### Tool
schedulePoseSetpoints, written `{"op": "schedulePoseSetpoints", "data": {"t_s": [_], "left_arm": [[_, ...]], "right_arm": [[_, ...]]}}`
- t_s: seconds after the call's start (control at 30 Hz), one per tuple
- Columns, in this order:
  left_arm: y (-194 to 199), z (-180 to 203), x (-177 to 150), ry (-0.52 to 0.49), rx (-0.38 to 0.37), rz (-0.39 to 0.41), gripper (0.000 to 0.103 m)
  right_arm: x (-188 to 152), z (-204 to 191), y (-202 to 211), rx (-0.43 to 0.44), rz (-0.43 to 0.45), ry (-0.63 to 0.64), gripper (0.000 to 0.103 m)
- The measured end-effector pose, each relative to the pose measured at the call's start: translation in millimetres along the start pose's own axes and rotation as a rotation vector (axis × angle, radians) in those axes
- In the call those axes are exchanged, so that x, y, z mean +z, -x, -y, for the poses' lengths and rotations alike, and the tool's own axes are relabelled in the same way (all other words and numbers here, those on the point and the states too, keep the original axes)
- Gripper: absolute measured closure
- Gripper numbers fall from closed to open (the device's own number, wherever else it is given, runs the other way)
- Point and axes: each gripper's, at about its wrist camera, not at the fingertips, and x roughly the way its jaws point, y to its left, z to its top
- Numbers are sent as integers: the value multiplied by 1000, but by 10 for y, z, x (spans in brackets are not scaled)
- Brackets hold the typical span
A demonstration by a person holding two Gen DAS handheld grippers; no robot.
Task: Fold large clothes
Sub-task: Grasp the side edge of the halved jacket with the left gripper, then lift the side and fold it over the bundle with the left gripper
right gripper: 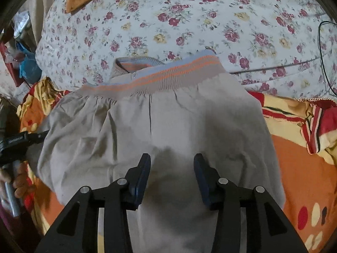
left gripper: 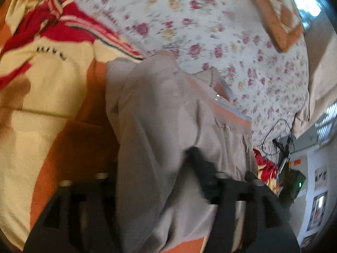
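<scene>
Left wrist view, garment position: the beige jacket [left gripper: 160,126] drapes directly over my left gripper [left gripper: 168,179] and hangs across the lens; the picture is blurred.
Left wrist view, finger state: only one dark fingertip [left gripper: 194,154] shows, pressed into the cloth; the other finger is buried under fabric; I judge a pinch on a fold, but I cannot tell for certain.
Left wrist view, axis: the ribbed hem [left gripper: 227,109] with orange stripes runs diagonally ahead and to the right of my fingertip; the jacket's length comes back toward me.
Left wrist view, room: orange and yellow blanket [left gripper: 42,97] to the left; floral sheet [left gripper: 210,21] ahead, bare of other items up to a patterned cushion [left gripper: 278,14].

Right wrist view, finger state: my right gripper [right gripper: 171,168] is spread wide; both pads hover over the cloth, nothing between them.
Right wrist view, garment position: the jacket lies straight ahead and beneath my fingers; its ribbed hem lies crosswise at the far edge; a collar [right gripper: 137,62] peeks out behind it.
Right wrist view, nearer arm: the left tool enters at the jacket's left edge; my right stands mid-panel.
Right wrist view, room: open floral sheet beyond the hem; a black cable [right gripper: 322,50] lies at the far right, well apart.
</scene>
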Motion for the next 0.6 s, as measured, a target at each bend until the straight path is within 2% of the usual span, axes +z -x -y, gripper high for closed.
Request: {"op": "schedulePoseSetpoints", "data": {"t_s": [0.03, 0.1, 0.13, 0.2, 0.23, 0.3, 0.37, 0.53, 0.6], "left_arm": [[-43, -54, -13, 31, -3, -10, 27], [-89, -61, -46, 44, -13, -23, 30], [-72, -7, -65, 17, -14, -25, 54], [-23, 197, -101, -58, -24, -48, 81], [24, 292, -109, -84, -20, -41, 88], [138, 585, -138, -154, -47, -40, 91], [248, 945, -184, -232, -71, -32, 91], [291, 1841, -310, -363, -162, -39, 92], [175, 2192, -386, -390, -209, -63, 91]], "right_arm": [[-8, 8, 13, 3, 7, 4, 57], [-3, 31, -10, 14, 14, -6, 56], [-4, 48, -36, 17, 16, -13, 56], [5, 85, -94, 8, 23, -18, 57], [17, 97, -108, -8, 26, -15, 61], [45, 152, -119, -49, 34, -11, 69], [57, 220, -105, -53, 35, -21, 73], [42, 463, -122, 3, 10, -105, 77], [35, 606, -125, 66, 1, -174, 77]]}}
